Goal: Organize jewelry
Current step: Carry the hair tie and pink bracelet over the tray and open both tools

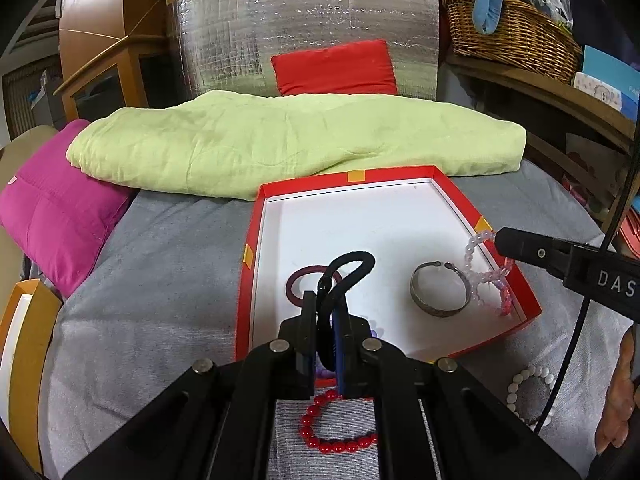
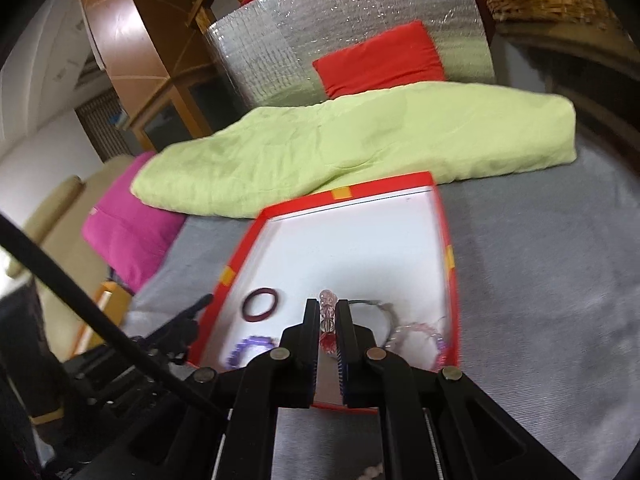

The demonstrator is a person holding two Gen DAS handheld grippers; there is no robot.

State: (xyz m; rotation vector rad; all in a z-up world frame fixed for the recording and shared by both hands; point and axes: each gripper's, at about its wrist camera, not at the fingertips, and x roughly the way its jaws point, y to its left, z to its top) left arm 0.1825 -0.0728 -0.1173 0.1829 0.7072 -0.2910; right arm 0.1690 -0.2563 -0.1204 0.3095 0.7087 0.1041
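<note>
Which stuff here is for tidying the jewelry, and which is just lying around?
For the job: red box; black hair tie in the left claw; pink bead bracelet in the right claw; silver bangle; dark red ring; red bead bracelet; white bead bracelet.

Just lying around: green blanket; pink pillow; wicker basket.

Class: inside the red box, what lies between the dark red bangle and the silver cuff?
Only bare white box floor, seen in the right wrist view.
</note>
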